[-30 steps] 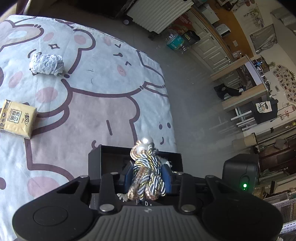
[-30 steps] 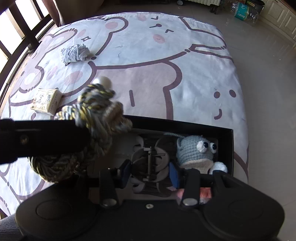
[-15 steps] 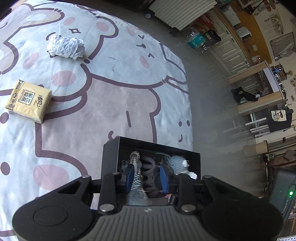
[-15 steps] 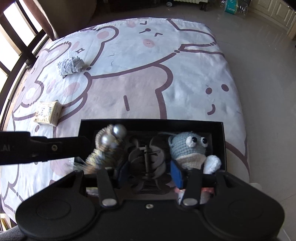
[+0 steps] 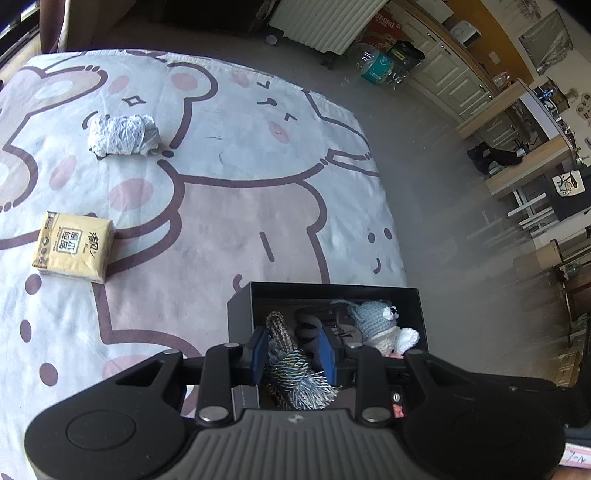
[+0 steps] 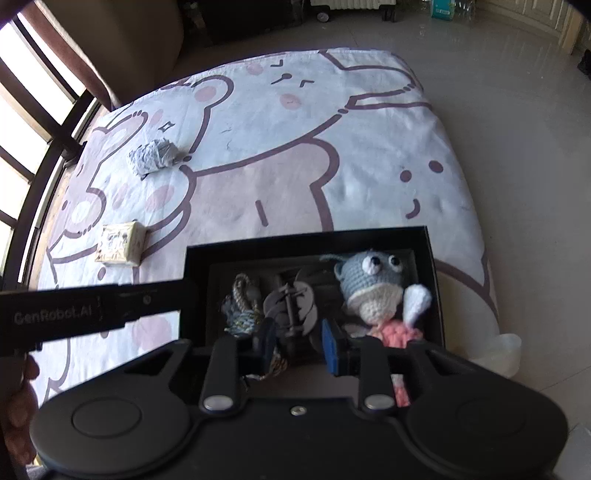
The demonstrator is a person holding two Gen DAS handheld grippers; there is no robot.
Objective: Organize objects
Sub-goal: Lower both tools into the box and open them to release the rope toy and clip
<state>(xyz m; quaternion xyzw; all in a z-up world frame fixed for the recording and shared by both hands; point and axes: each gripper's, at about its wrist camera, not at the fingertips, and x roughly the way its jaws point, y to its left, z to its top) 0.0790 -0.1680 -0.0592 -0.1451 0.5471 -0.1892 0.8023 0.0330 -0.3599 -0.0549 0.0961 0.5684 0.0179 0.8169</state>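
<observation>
A black box [image 5: 240,310] [image 6: 432,266] stands on the near right part of a bear-print blanket. In it lie a braided rope bundle [image 5: 291,365] [image 6: 242,306], a dark hair claw [image 6: 291,306] [image 5: 314,328] and a grey crocheted doll [image 6: 373,284] [image 5: 376,321]. My left gripper [image 5: 293,352] is open over the box's left end, with the rope lying loose between its fingers. My right gripper [image 6: 299,347] is open and empty above the box's near edge. A yellow tissue pack [image 5: 72,251] [image 6: 118,249] and a crumpled paper wad [image 5: 122,134] [image 6: 153,157] lie on the blanket to the left.
The blanket [image 5: 229,206] ends at the right, with grey floor [image 5: 443,184] beyond. A white radiator [image 5: 321,22], bottles and cabinets stand at the far right. Dark window bars [image 6: 33,155] run along the left in the right wrist view.
My left gripper lowered the rope bundle into the box's left end and opened, letting it go. Both grippers have drawn back a little.
</observation>
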